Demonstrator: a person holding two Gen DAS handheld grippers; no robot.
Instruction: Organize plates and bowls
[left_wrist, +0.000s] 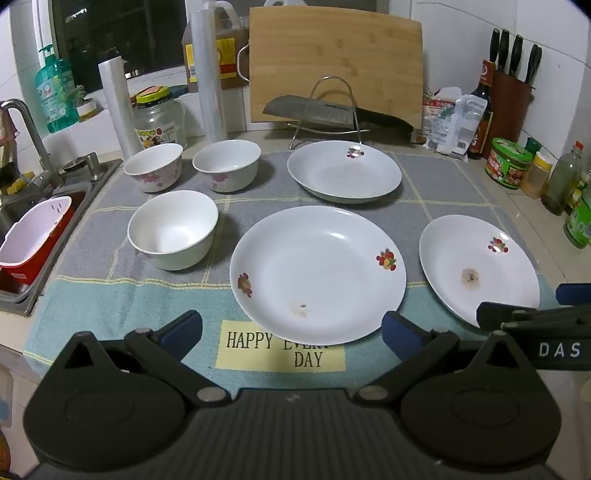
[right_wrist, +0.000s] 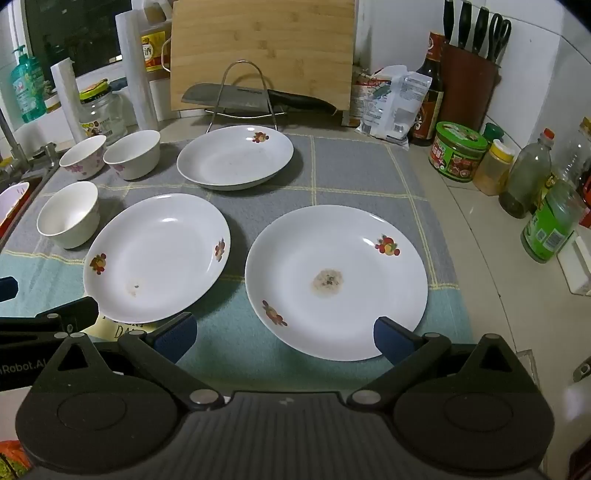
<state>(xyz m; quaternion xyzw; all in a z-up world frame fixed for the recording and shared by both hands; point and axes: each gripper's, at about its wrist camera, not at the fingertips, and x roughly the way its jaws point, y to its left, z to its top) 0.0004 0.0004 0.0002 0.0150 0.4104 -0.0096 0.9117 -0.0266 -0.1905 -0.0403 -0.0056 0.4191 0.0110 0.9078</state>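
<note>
Your kitchen counter carries a grey and teal mat (left_wrist: 332, 177), and on it you have three white plates: the middle plate (left_wrist: 317, 273), the right plate (right_wrist: 336, 280) and the far plate (left_wrist: 343, 171), each apart from the others. Left of them stand three bowls (left_wrist: 173, 229), the two far ones just beside each other. Your left gripper (left_wrist: 291, 332) and right gripper (right_wrist: 286, 334) both hang wide and empty above the near plate rims.
</note>
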